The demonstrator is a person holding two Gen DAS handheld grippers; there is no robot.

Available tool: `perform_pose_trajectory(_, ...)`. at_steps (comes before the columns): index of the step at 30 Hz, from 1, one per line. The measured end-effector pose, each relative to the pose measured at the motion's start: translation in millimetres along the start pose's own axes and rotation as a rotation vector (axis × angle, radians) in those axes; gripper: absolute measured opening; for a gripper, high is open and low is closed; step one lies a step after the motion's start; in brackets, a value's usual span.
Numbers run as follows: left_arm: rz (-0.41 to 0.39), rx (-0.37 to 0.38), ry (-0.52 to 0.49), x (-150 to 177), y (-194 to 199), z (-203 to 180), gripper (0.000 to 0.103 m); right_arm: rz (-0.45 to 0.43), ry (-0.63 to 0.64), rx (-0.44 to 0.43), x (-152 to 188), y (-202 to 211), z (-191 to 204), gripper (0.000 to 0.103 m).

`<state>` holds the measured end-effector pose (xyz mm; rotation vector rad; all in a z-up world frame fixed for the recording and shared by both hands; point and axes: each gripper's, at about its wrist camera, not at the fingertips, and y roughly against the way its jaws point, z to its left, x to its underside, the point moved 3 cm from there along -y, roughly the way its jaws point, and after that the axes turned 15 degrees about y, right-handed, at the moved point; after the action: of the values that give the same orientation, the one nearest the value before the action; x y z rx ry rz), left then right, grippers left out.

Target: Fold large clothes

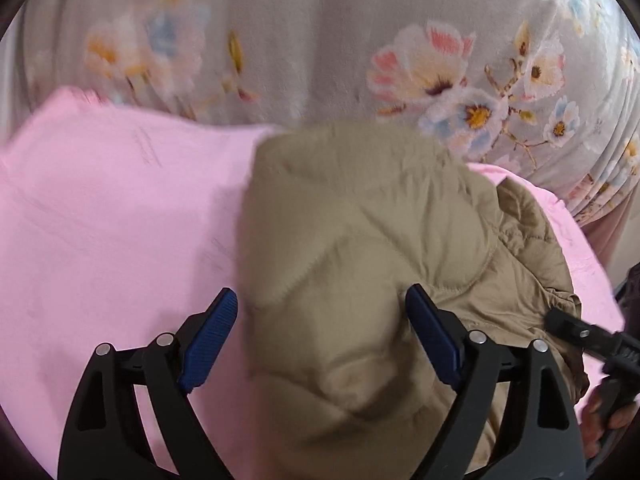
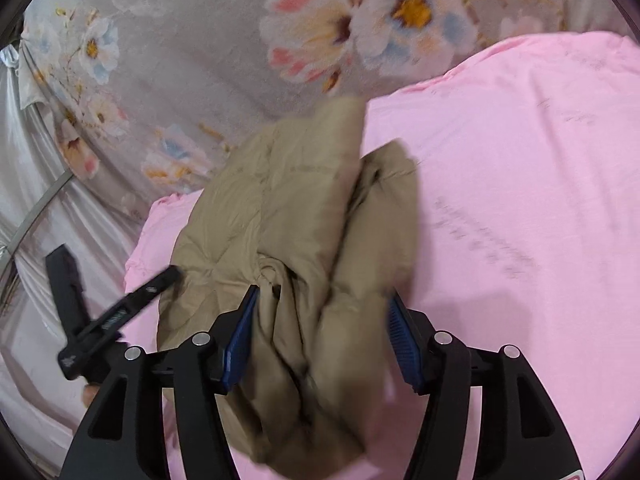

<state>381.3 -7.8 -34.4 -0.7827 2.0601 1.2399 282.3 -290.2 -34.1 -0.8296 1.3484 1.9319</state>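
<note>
A tan quilted puffer jacket [image 1: 372, 240] lies bunched up on a pink sheet [image 1: 112, 220]. My left gripper [image 1: 322, 336] is open with its blue pads wide apart; the jacket's padded edge sits between them. In the right wrist view the jacket [image 2: 280, 220] is folded into thick vertical rolls. My right gripper [image 2: 322, 340] is open, with its pads on either side of the jacket's near rolls. The right gripper shows in the left view [image 1: 588, 340]. The left gripper shows at the left of the right view [image 2: 116, 312].
A grey floral bedspread [image 1: 320, 40] lies under and beyond the pink sheet [image 2: 520, 200]. A pale satin cloth [image 2: 36, 220] hangs at the bed's edge on the left of the right wrist view.
</note>
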Motion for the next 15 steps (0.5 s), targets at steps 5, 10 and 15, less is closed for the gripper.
perform_pose_trajectory(5,-0.132,-0.090,-0.042,-44,49,-19,0.064,-0.108,0.163,0.163,-46,43,25,0.036)
perform_pose_trajectory(10,-0.127,-0.148,-0.061,-81,42,-55,0.013,-0.106,0.346,0.235,-98,19,70,0.008)
perform_pose_trajectory(15,-0.057,-0.146,-0.023,-85,-8,-71,0.000,-0.049,0.355,0.244,-115,-36,77,0.003)
